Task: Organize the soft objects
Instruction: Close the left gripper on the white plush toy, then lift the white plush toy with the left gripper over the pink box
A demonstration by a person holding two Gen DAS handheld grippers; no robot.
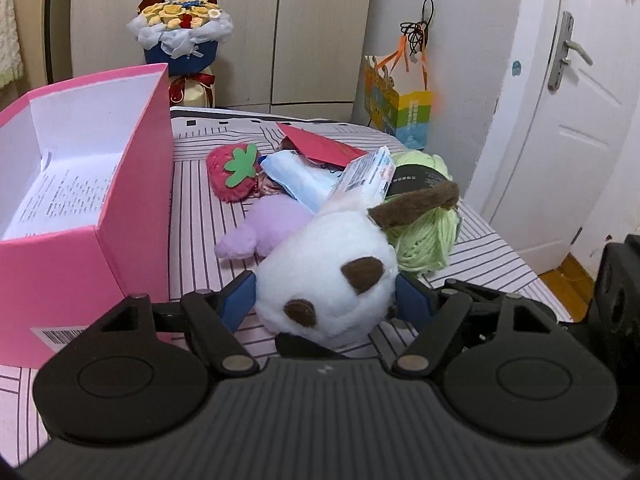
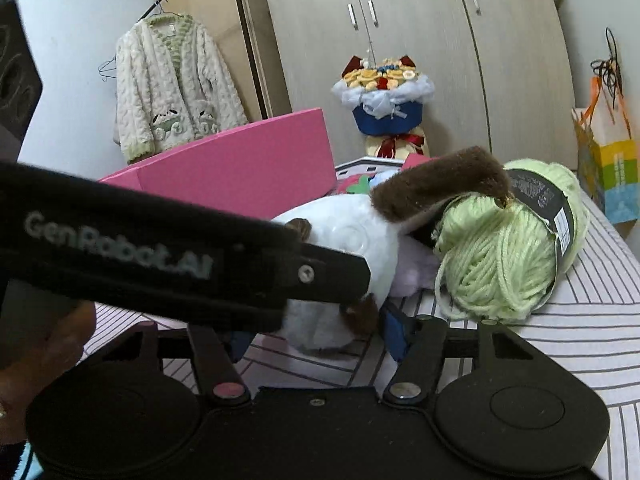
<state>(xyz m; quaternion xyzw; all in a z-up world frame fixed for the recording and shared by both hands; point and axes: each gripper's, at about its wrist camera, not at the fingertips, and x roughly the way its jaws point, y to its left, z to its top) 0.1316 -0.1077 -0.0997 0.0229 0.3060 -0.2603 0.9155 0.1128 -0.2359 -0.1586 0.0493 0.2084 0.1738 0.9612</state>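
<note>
A white plush dog (image 1: 320, 276) with brown patches and a brown ear lies on the striped bed sheet (image 1: 208, 240). My left gripper (image 1: 326, 296) has its blue pads pressed against both flanks of the dog. In the right wrist view the same dog (image 2: 352, 232) sits between the fingers of my right gripper (image 2: 320, 340). Its right pad touches a brown patch, while a strip of sheet shows beside the left pad. Close by lie a green yarn ball (image 2: 504, 256), a purple plush (image 1: 272, 220) and a strawberry plush (image 1: 232, 176). An open pink box (image 1: 132, 200) stands to the left.
A blue packet (image 1: 296, 180), a tissue pack (image 1: 368, 176) and a red envelope (image 1: 320, 144) are piled behind the plush toys. A bouquet (image 1: 184, 36), wardrobe doors, a gift bag (image 1: 400, 108) and a white door (image 1: 560, 120) ring the bed. The left gripper's body (image 2: 160, 252) crosses the right view.
</note>
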